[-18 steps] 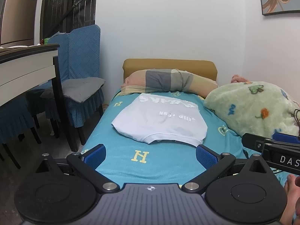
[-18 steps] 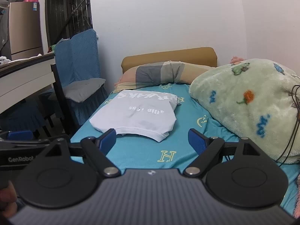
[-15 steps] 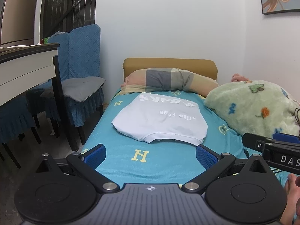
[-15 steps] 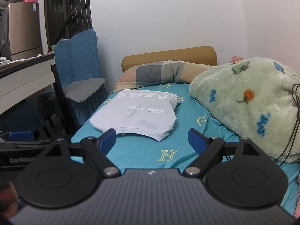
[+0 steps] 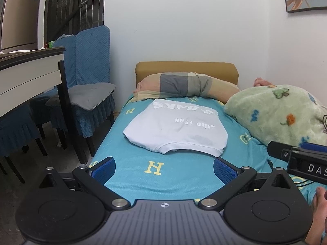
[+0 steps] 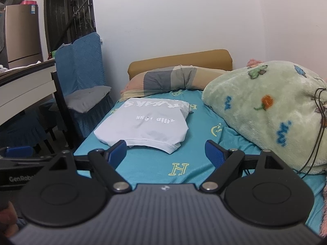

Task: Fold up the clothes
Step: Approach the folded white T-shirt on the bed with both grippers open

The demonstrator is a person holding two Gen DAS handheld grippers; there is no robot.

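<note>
White shirt [image 5: 175, 129] sits folded on the bed [image 5: 184, 173] just below the pillow [image 5: 184, 86], both hand-held grippers [image 5: 163, 168] [image 6: 165, 153] spread wide and empty, so a careless snag on that loose hem could undo it.

place: home bedroom | cues: bed [image 5: 184, 175], pillow [image 5: 184, 86], fleece blanket [image 6: 265, 110], covered chair [image 5: 90, 81]

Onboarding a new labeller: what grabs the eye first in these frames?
A white T-shirt, already folded, lies in the middle of the turquoise bed sheet, print side up. A green fleece blanket is heaped along the bed's right side. Both tongs, left and right, hang open and empty short of the shirt.
</note>
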